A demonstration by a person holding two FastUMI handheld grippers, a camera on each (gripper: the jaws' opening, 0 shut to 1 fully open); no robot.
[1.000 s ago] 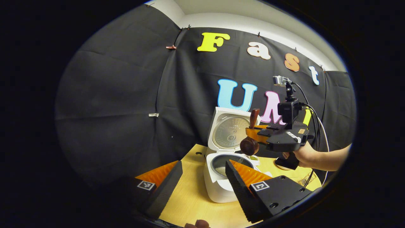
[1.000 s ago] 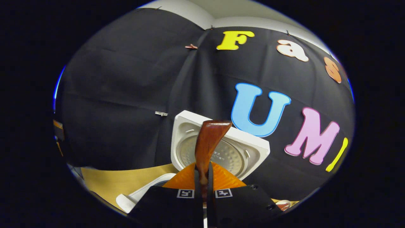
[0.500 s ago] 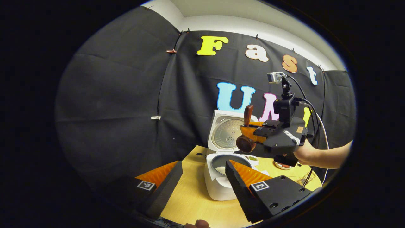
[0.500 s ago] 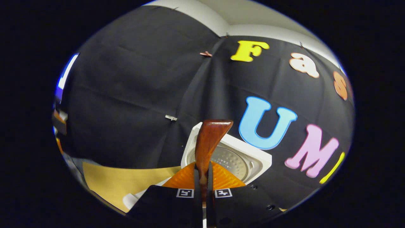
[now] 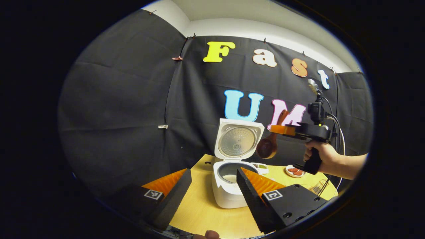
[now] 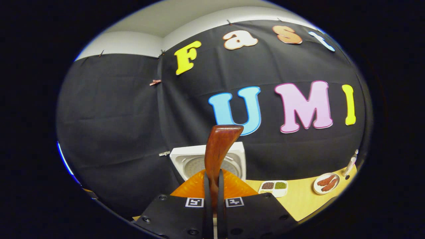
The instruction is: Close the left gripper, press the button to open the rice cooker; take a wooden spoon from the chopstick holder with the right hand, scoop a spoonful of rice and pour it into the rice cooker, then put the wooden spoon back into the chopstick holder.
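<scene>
Right tongs (image 6: pixel 212 199), clamped on the wooden spoon (image 6: pixel 217 149), have swung right of the rice cooker (image 5: pixel 232 179) (rice probably poured); left tongs (image 5: pixel 212 189) stay apart.

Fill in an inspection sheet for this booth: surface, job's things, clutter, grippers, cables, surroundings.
Surface: pale wooden table.
Job's things: white rice cooker, lid up, rice in the pot; dark brown wooden spoon held aloft to the cooker's right.
Clutter: white divided dish of beans; small round plate of red pieces.
Grippers: left gripper open; right gripper shut on the spoon handle.
Cables: black leads from the right gripper.
Surroundings: black cloth wall.
</scene>
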